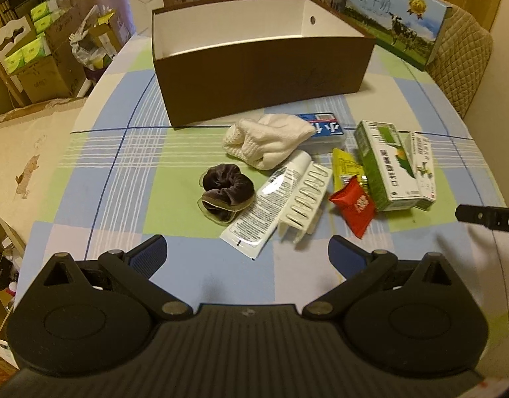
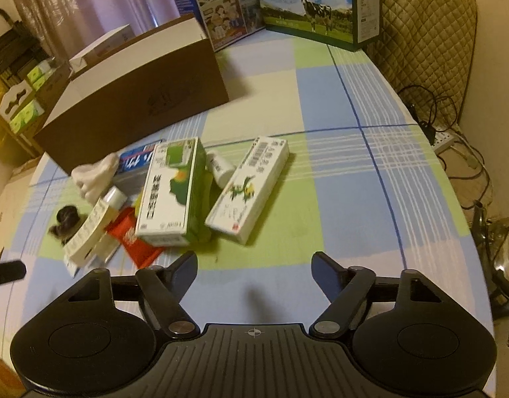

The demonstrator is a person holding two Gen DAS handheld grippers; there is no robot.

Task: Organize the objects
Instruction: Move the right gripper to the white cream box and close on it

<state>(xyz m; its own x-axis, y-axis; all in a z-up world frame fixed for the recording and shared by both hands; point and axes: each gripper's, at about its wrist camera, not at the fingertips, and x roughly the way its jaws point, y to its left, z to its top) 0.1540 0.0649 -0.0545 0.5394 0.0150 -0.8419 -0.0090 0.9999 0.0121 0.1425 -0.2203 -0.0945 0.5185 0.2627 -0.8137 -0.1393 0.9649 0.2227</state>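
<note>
Now both grippers are hovering over the checked tablecloth (image 1: 122, 172), jaws spread and holding nothing: the left gripper (image 1: 248, 252) before the tube (image 1: 271, 199), the right gripper (image 2: 254, 265) before the green carton (image 2: 171, 192). Both items are lying flat near the brown box (image 1: 261, 76), long axes seemingly pointing toward it.
</note>
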